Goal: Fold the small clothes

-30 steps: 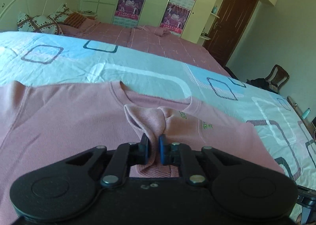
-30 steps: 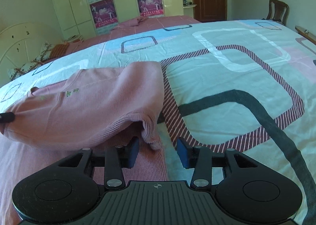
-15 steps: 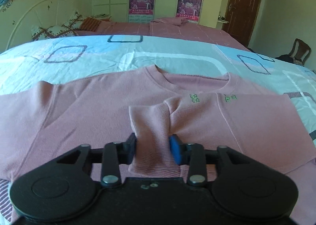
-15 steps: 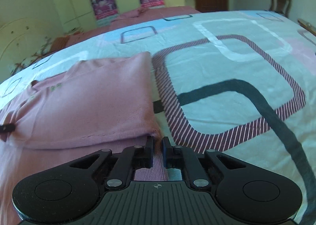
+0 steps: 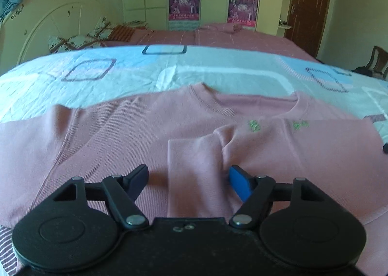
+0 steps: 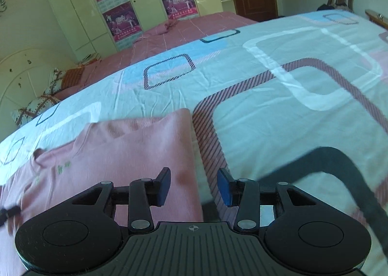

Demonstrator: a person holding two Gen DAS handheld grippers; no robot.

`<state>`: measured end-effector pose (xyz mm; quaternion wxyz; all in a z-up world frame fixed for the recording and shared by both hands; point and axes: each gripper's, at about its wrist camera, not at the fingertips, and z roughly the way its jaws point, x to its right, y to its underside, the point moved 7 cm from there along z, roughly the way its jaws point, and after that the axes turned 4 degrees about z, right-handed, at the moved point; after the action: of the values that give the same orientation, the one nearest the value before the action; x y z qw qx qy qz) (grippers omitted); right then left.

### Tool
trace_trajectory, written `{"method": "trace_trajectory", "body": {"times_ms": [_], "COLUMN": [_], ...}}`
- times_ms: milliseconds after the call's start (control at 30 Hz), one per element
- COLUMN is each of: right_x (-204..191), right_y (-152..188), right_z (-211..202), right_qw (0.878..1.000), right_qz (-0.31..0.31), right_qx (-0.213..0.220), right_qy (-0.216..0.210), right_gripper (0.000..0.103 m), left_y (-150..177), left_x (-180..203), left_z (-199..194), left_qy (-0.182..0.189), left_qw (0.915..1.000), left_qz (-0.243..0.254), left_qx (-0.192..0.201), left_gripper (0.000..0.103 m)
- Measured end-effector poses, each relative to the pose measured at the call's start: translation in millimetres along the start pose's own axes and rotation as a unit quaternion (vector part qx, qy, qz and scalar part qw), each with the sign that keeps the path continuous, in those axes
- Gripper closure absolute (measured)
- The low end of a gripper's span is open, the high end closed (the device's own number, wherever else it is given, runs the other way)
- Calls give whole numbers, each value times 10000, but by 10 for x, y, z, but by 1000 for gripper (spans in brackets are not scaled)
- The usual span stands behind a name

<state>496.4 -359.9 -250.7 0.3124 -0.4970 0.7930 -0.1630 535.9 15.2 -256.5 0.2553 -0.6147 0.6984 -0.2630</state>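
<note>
pink top (image 5: 135, 135) flat on the bed (image 5: 218, 74), sleeve folded in, left gripper (image 5: 189, 176) opening wide astride cuff (no pad contact), right gripper (image 6: 194, 186) opening over top's side edge, empty

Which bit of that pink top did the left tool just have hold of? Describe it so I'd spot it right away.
Start at the patterned bedspread and find the pink sweater spread flat on it. Below its neckline and the small green embroidery, a folded-in sleeve cuff lies across the chest between the opening left gripper. It is the only raised, ribbed flap.
</note>
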Motion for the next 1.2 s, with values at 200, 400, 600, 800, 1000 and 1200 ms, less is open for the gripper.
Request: {"method": "trace_trajectory", "body": {"times_ms": [200,400,600,800,1000,1200], "right_x": [-105,-111,-286,-834,-1294,-1543], "right_y": [-270,-286,-213,219,669,905], "right_z": [439,529,283,-27,108,176], "right_qw": [9998,9992,9973,9929,9877,9771], "right_qz": [159,-176,-509,-1153,-1530,-2117], "right_qx": [-77,172,380,261,-111,-178], "right_qy": [-97,327,376,-131,-296,-91], "right_gripper": [72,94,93,60,60,60], "left_y": [13,13,-17,33,113,175], "left_x": [-65,-55,-171,-317,-387,-474], "left_z": [7,19,-155,-323,-357,-426], "left_qy": [-20,-44,61,-41,-180,-160], "left_qw": [10000,10000,9996,9993,9989,9984], "left_qz": [-41,-30,-275,-348,-332,-385], "left_qx": [-5,0,-53,-126,-289,-391], "left_gripper": [23,20,14,13,13,14]}}
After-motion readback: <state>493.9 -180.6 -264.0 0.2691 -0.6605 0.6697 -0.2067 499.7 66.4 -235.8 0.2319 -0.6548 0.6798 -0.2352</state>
